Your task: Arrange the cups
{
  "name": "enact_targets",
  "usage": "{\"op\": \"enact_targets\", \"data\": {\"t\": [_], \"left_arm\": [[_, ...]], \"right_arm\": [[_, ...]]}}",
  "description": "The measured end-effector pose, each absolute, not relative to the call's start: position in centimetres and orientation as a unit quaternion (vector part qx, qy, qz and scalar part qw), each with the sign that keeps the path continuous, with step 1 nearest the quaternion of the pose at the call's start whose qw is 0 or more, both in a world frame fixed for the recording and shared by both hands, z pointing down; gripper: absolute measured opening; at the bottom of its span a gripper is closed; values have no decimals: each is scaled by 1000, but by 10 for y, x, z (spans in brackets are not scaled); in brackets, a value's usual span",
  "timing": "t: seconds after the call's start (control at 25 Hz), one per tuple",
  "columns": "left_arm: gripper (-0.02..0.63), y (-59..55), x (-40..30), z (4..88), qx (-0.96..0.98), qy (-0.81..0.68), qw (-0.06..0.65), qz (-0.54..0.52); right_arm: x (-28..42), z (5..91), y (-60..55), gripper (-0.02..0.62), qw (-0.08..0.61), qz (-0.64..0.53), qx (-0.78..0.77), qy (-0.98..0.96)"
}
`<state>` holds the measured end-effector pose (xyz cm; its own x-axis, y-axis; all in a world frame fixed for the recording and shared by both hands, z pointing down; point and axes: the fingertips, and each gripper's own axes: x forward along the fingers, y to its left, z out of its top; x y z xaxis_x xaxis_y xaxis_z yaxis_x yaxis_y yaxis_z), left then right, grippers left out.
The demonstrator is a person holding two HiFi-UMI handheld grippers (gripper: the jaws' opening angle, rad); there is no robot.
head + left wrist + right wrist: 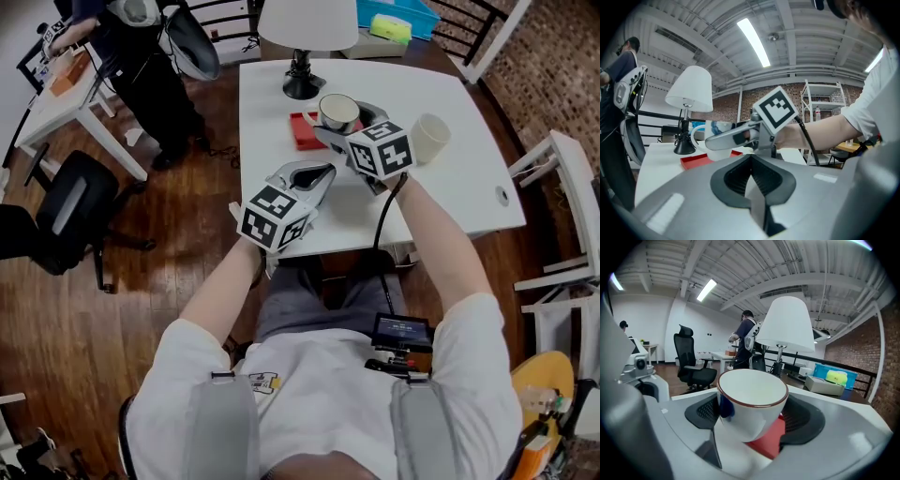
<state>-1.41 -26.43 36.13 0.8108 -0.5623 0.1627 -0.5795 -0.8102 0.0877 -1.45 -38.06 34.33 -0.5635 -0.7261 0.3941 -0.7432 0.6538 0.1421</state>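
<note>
White table (469, 187): right gripper (330, 131) clamps a glossy white cup (752, 401), brown rim, blue mark. Cream cup (429, 138) lies at its three o'clock. Left gripper (751, 161) has its jaws together, empty.

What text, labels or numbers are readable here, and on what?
No text can be read in any view.
Print on the white shirt: too small to read.
Screen of the device at the waist: too blurred to read.
Marker cubes: square patterns only, no letters or digits.
</note>
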Motion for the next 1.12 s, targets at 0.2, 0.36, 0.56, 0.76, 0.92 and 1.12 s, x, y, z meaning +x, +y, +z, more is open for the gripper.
{"op": "enact_targets", "data": {"t": [0.2, 0.36, 0.56, 0.76, 0.92, 1.12], "left_arm": [[0, -264, -14, 361, 948, -303, 67, 65], [0, -266, -14, 362, 947, -307, 63, 66], [0, -267, -16, 360, 945, -313, 58, 68], [0, -266, -20, 359, 944, -317, 59, 69], [0, -265, -20, 360, 944, -317, 59, 69], [0, -267, -28, 361, 943, -321, 60, 68]], "right_arm": [[-35, 352, -414, 396, 208, 35, 422, -882], [-42, 366, -426, 396, 202, 59, 427, -879], [-49, 381, -430, 394, 198, 67, 434, -876], [-58, 381, -426, 394, 208, 29, 441, -872], [-58, 382, -425, 394, 203, 33, 464, -862], [-63, 381, -429, 396, 202, 40, 500, -841]]}}
